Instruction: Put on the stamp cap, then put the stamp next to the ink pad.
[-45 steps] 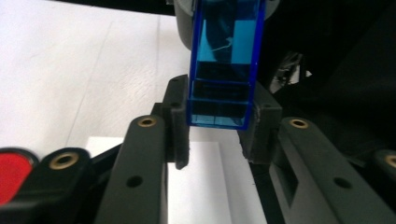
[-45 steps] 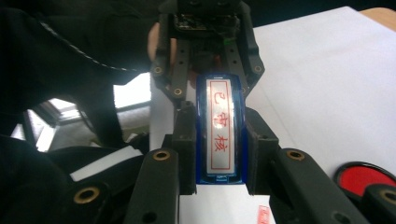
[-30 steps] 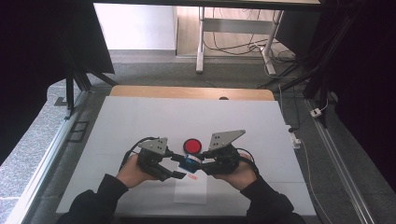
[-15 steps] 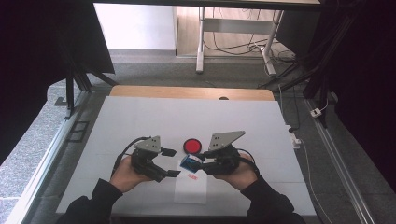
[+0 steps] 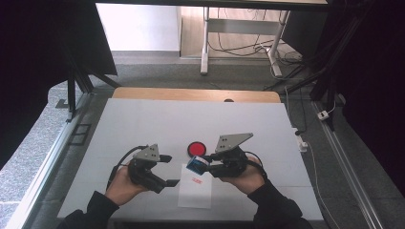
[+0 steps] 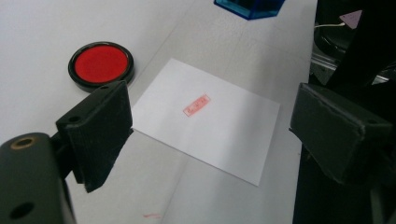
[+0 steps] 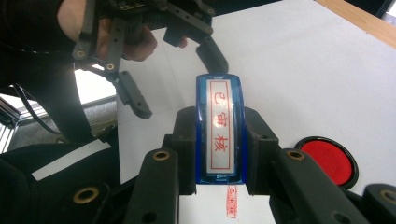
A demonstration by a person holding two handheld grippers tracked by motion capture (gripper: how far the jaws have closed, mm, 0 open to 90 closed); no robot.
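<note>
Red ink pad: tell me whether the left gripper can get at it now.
Probably yes. The left gripper is open and holds nothing, and bare table lies between it and the red ink pad.

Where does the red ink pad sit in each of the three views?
High view: the red ink pad lies centre, just beyond the white paper.
Left gripper view: upper left, left of the paper.
Right gripper view: lower right, right of the blue stamp.
Shared landmark: the red stamped mark on the paper.
</note>
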